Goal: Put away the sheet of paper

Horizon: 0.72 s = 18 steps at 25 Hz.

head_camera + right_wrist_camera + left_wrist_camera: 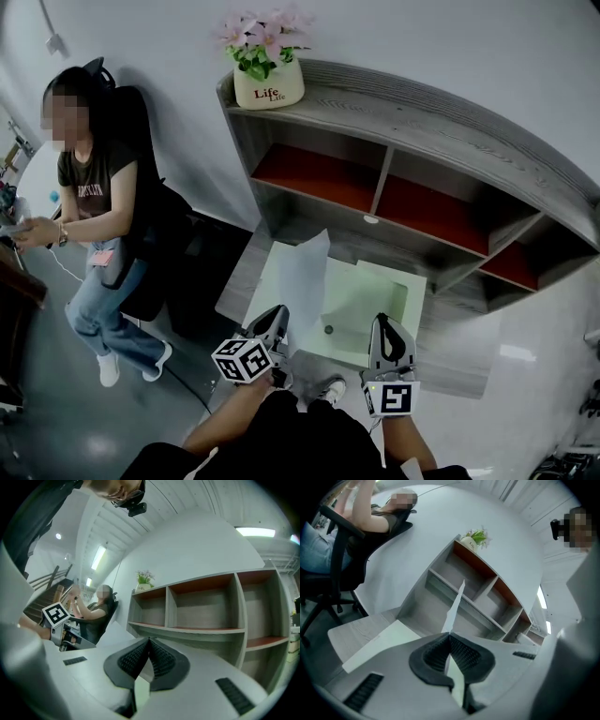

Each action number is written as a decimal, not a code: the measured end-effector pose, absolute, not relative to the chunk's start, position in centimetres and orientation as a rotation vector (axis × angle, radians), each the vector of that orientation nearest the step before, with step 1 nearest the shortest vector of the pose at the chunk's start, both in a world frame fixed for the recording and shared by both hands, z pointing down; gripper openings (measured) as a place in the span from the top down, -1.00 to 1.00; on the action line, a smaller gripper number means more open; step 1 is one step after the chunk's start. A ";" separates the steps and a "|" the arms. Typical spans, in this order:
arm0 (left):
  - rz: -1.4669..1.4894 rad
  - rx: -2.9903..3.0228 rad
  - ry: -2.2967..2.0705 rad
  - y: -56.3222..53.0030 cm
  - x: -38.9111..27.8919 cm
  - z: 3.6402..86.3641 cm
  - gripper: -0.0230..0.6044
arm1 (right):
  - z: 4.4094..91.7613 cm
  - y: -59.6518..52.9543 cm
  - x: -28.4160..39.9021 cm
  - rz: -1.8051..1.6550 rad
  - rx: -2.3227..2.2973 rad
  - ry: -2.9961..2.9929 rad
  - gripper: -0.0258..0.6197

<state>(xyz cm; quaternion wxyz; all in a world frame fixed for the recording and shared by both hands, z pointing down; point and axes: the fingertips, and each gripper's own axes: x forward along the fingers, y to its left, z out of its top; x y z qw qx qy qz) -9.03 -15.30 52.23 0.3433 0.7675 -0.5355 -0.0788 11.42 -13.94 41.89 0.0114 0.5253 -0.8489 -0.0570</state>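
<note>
Holding: left gripper clamped on thin white sheet of paper (upright, centre frame).
Right gripper: jaws together, empty.
Risk: one-sided grip; sheet may buckle against grey wooden shelf.

The thin white sheet of paper looks matt and smooth. The long grey shelf unit has a matt wood-grain finish, with flat red lining in its bays. The pale green table is smooth with a soft sheen. My left claw is matt grey plastic, its black pads ribbed like rubber. My right claw looks the same. The cream flowerpot looks glazed.
</note>
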 end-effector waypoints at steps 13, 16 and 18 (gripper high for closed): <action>0.160 1.849 -1.291 -19.0 -12.2 61.5 0.91 | 44.1 -15.8 10.1 -0.113 1.681 -2.545 0.87; 0.290 1.837 -1.297 -19.9 -13.0 64.3 0.91 | 44.9 -15.8 9.8 -0.093 1.679 -2.521 0.87; 0.382 1.843 -1.299 -20.6 -13.3 65.8 0.91 | 45.4 -16.0 9.6 -0.082 1.677 -2.509 0.87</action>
